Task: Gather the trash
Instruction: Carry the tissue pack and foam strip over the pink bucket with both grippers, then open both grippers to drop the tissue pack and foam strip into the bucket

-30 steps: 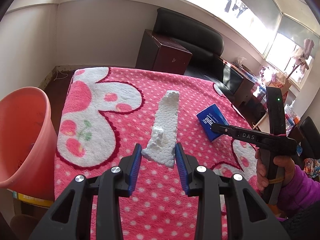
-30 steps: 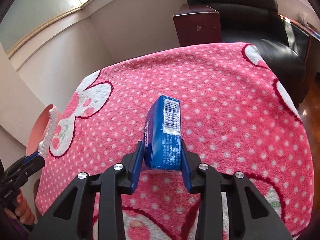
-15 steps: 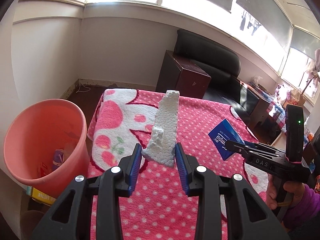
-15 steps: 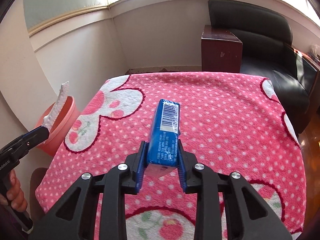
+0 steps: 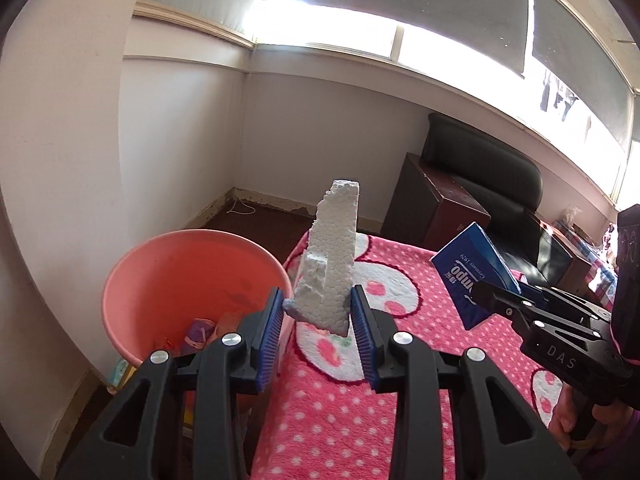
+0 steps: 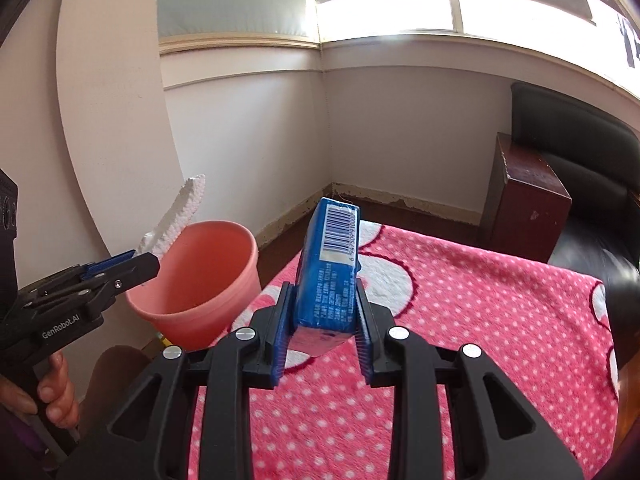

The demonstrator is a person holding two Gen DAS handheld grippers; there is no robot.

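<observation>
Blown-out window (image 5: 352, 36) glare; fisheye warp

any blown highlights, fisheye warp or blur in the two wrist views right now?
Left wrist: window strip is blown out to white, walls bow with fisheye curvature, corners vignette black; foam piece and pink bin read sharp. Right wrist: same clipped window, wall corner bends; the barcode on the blue packet is crisp, the black chair at the frame edge looks smeared.

A rough, beaded white foam piece (image 5: 334, 256). A glossy blue plastic-wrapped packet (image 6: 330, 268). A smooth matt pink plastic bucket (image 5: 168, 276). A fuzzy pink fleece blanket (image 6: 480, 304) with white dots. A glossy black leather chair (image 5: 484, 168), beside a dark wooden cabinet (image 6: 528, 200).
</observation>
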